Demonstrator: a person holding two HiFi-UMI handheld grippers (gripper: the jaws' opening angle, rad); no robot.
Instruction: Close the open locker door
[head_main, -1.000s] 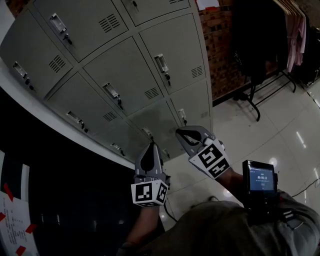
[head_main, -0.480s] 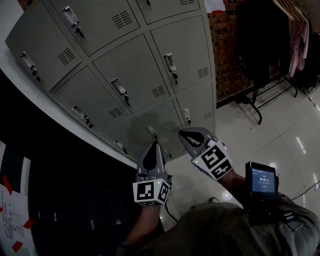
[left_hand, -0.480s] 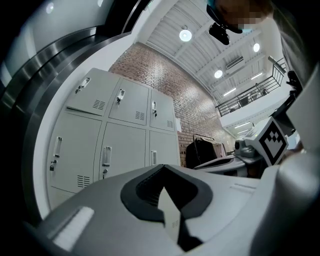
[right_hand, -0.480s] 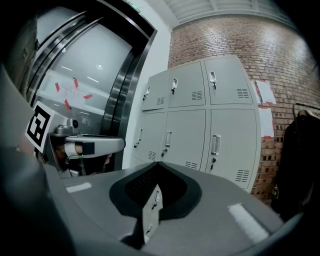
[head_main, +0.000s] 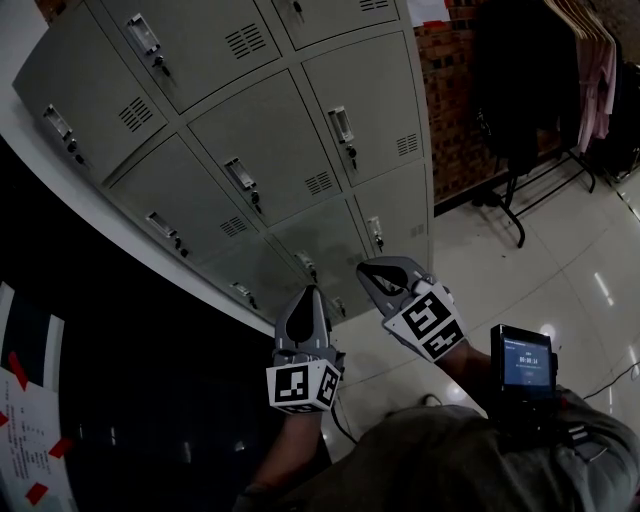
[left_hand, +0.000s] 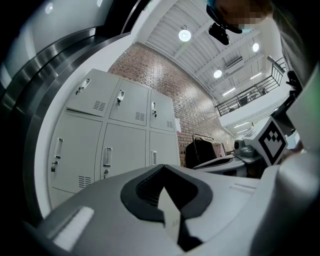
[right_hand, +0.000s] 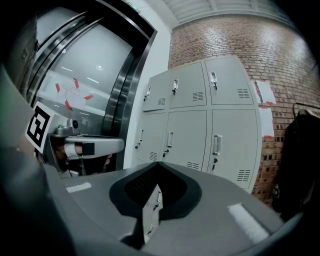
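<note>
- Grey sheet steel makes up the locker bank (head_main: 270, 150), 3 columns wide, standing against a brick wall (head_main: 450, 90); every one of its doors that we can see sits flush with its frame
- We find no open door in any view, so the task's door is either out of frame or already shut; we cannot say which
- The left gripper (head_main: 303, 305) has its jaws brought together, tips meeting, with nothing between them; only a gap behind the tips shows lockers beyond
- The right gripper (head_main: 375, 278) is likewise closed and empty, tips touching
- Both are held side by side, roughly level and aimed at the lower lockers but well apart from them; we judge closed tips suit a push on a door panel, since nothing here needs grasping
- From the head view the 2 grippers cover part of the bottom row, so a door low down there could be ajar without our seeing it
- The top of the bank is cut off in the head view, and the left gripper view crops its foot
- A clothes rack (head_main: 560, 80) stands on the tiled floor to the right, clear of the lockers
- A dark panel (head_main: 120, 400) fills the left, too dim for us to read; the small screen (head_main: 520, 362) by the right forearm is also illegible
</note>
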